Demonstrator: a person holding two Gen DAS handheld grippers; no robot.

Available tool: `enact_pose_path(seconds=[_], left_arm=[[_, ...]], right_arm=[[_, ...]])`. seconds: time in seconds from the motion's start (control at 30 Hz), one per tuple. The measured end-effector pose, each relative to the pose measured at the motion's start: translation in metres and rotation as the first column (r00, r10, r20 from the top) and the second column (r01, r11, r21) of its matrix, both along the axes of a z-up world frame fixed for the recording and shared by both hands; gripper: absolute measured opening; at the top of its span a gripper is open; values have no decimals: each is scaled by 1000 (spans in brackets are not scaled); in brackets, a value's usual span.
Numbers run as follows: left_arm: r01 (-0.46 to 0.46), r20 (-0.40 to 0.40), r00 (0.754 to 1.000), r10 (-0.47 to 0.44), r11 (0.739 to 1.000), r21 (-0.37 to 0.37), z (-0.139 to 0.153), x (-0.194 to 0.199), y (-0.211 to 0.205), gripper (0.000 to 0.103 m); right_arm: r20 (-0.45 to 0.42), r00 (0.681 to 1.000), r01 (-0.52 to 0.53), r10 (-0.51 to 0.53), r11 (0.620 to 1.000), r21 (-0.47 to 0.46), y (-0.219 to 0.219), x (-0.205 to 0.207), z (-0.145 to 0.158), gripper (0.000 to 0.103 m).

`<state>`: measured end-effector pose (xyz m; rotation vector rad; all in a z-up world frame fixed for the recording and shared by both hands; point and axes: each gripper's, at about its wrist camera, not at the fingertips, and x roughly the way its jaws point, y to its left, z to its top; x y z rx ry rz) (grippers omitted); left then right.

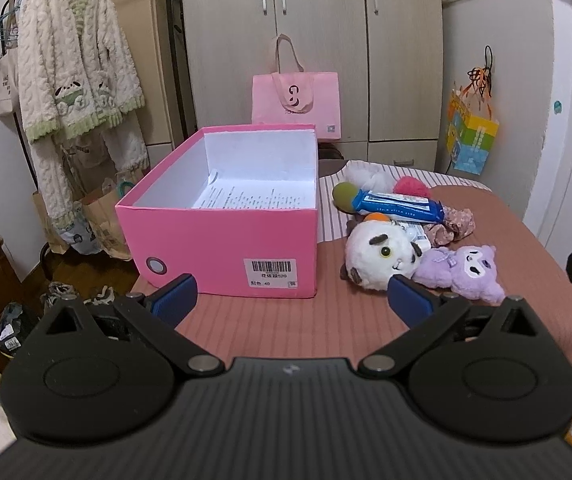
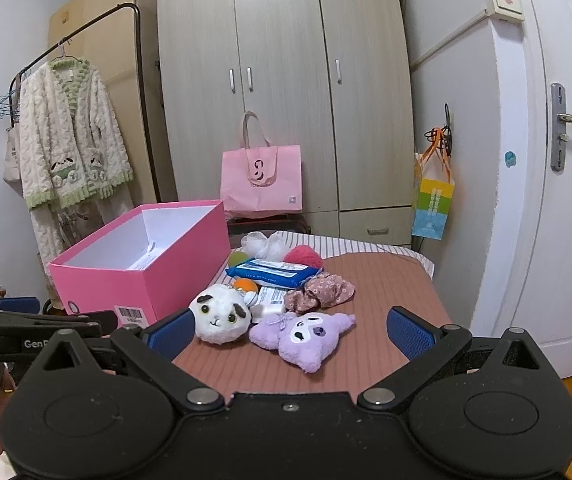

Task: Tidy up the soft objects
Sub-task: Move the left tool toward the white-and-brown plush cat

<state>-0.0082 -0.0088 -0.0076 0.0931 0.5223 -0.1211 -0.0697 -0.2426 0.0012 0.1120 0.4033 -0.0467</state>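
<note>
An open pink box (image 1: 222,236) (image 2: 154,276) stands on the left of the table, holding only a printed sheet. Right of it lies a pile: a white plush head (image 1: 378,256) (image 2: 220,318), a purple plush (image 1: 466,272) (image 2: 306,338), a blue wipes pack (image 1: 400,204) (image 2: 274,272), a floral scrunchie (image 1: 452,222) (image 2: 322,292), a pink pom-pom (image 1: 410,186) (image 2: 304,256), a green ball (image 1: 344,196) (image 2: 238,258) and white fluff (image 2: 266,244). My left gripper (image 1: 292,296) hovers open before the box. My right gripper (image 2: 292,330) stands open just short of the two plushes.
The table wears a brown ribbed cloth (image 1: 286,332) over a striped one. Behind stand a wardrobe (image 2: 282,80) and a pink tote bag (image 1: 296,100) (image 2: 262,180). A robe hangs on a rack (image 1: 74,64) at left. A door (image 2: 566,160) is at right.
</note>
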Motion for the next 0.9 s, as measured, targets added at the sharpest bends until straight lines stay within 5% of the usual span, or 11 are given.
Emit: enact_pose_path(seconds=[0.6, 0.9], left_arm=[[-9, -49, 999, 8, 1000, -20, -12, 10, 9, 103], [-3, -11, 1000, 2, 999, -49, -7, 2, 14, 103]], right_arm=[[-23, 1000, 10, -11, 999, -33, 2, 3, -6, 103], [-36, 999, 20, -22, 999, -44, 4, 5, -9, 103]])
